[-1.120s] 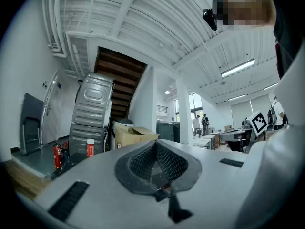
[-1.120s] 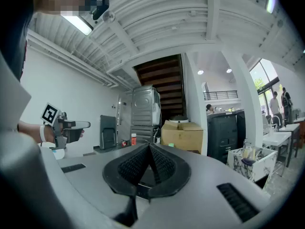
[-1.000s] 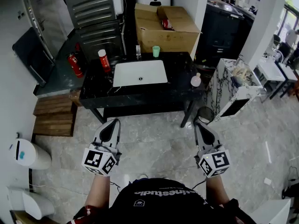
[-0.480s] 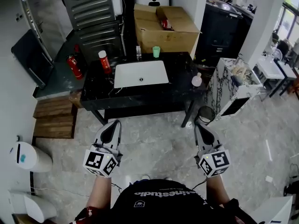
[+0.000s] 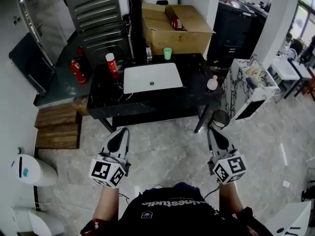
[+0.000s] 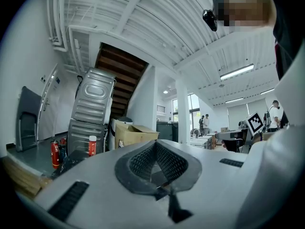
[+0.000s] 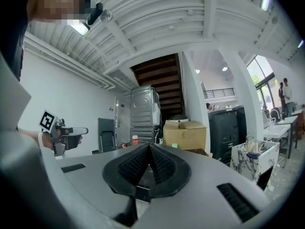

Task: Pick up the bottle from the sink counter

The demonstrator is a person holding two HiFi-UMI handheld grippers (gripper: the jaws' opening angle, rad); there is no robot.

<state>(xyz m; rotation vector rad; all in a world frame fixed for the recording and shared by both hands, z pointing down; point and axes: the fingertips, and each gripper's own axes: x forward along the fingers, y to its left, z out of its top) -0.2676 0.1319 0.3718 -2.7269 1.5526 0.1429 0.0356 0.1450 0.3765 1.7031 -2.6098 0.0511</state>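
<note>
A red bottle with a white cap (image 5: 111, 64) stands upright at the back left of the black sink counter (image 5: 103, 100), left of the white basin (image 5: 152, 77). It also shows far off as the red bottle (image 6: 92, 145) in the left gripper view and the red bottle (image 7: 135, 140) in the right gripper view. A small round pinkish bottle (image 5: 212, 83) sits at the counter's right end. My left gripper (image 5: 121, 131) and right gripper (image 5: 214, 130) hang over the floor in front of the counter, well short of it. Both are shut and empty, as the left gripper (image 6: 155, 142) and right gripper (image 7: 148, 146) show.
A green cup (image 5: 167, 53) and a small clear bottle (image 5: 148, 53) stand behind the basin. A cardboard box (image 5: 174, 28) and a metal appliance (image 5: 96, 18) are behind the counter. A fire extinguisher (image 5: 76, 70), wooden steps (image 5: 56, 124), a round bin (image 5: 218, 119) and a marble cabinet (image 5: 246, 90) flank it.
The counter has slid slightly lower and to the right in the head view, and sits a little nearer. Both grippers have shifted only slightly and stay shut.
</note>
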